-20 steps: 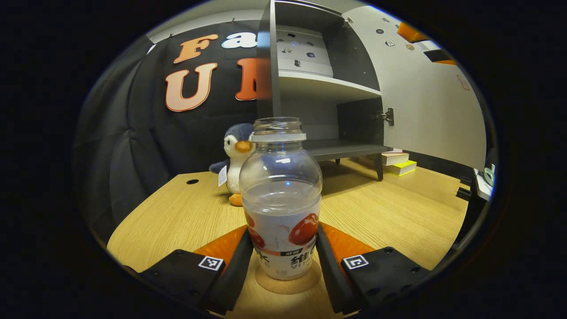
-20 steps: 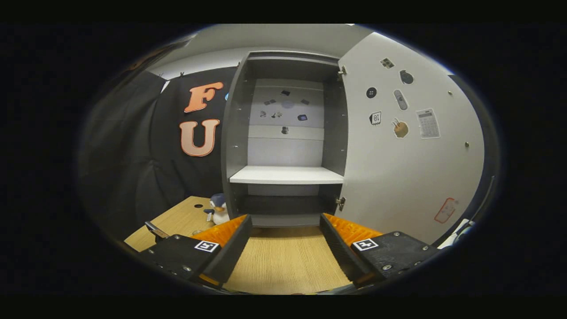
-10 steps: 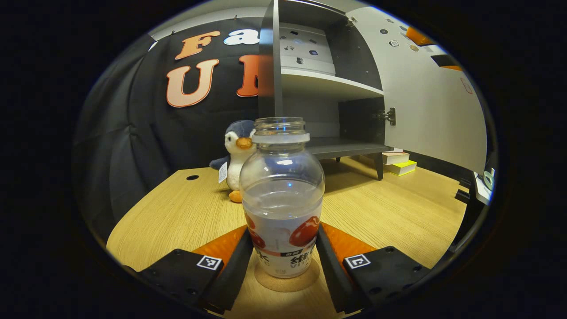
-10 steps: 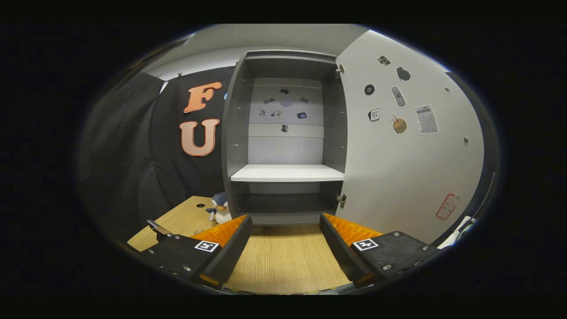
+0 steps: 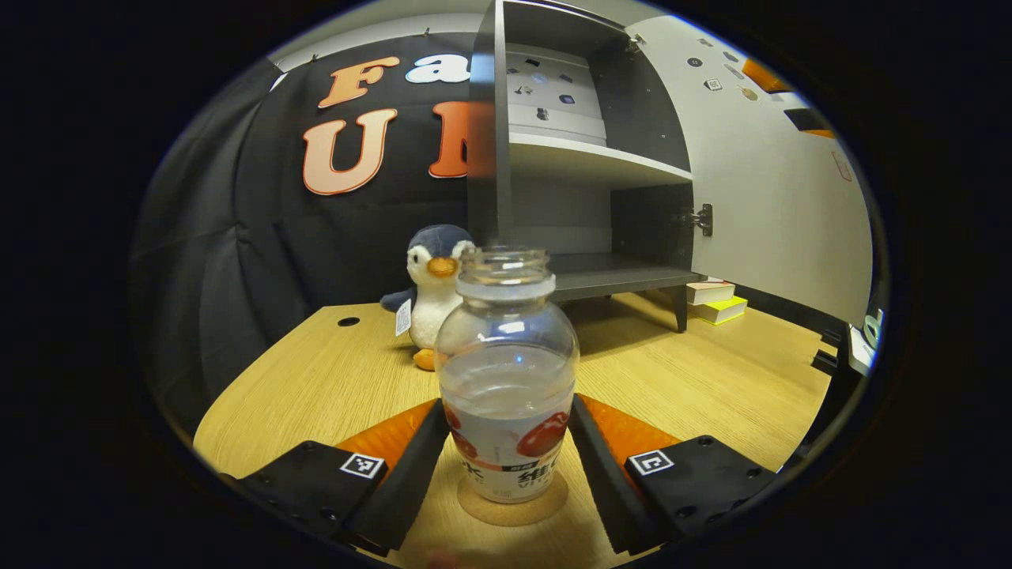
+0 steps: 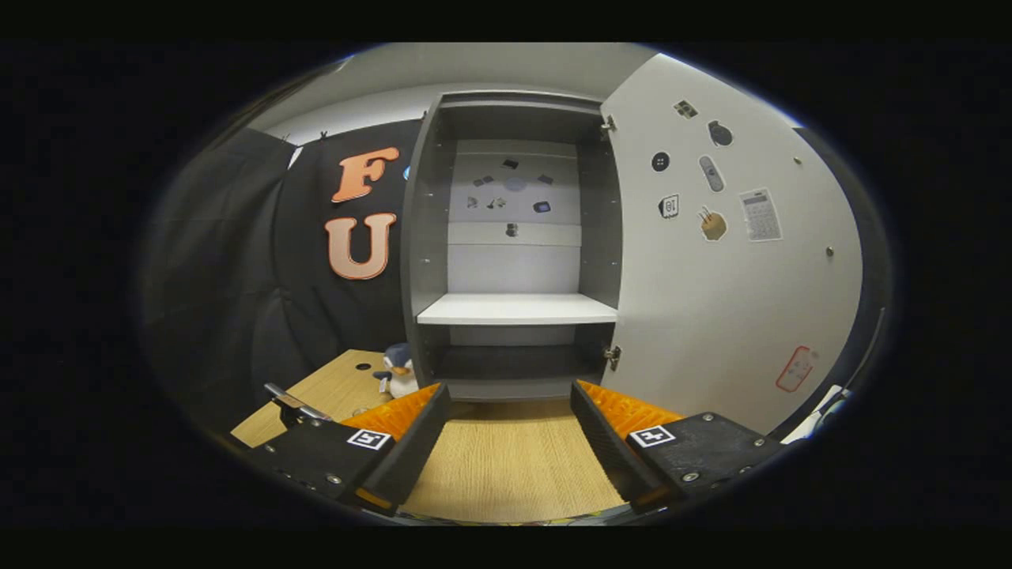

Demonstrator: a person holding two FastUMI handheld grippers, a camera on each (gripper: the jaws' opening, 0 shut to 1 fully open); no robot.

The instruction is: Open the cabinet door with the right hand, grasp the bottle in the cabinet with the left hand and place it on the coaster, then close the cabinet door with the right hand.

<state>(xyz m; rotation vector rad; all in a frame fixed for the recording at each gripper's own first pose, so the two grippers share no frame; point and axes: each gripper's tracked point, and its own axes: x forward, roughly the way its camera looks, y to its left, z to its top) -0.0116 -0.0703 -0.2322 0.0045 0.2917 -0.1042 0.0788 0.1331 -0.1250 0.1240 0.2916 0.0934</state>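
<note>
Bottle (image 5: 506, 379) seated upright on coaster (image 5: 512, 510), left tongs (image 5: 506, 462) flanking it, contact unclear; right tongs (image 6: 510, 442) apart, facing cabinet door (image 6: 727, 269) for closing.

Plush penguin (image 5: 431, 289) upright on the wooden table (image 5: 316, 379); stacked books (image 5: 715, 299) farther back.

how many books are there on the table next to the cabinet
2 that I can see: a stack on the table beside the cabinet's leg, under the open door. A pale book lies on a yellow-edged book. More could be hidden behind the door.
</note>
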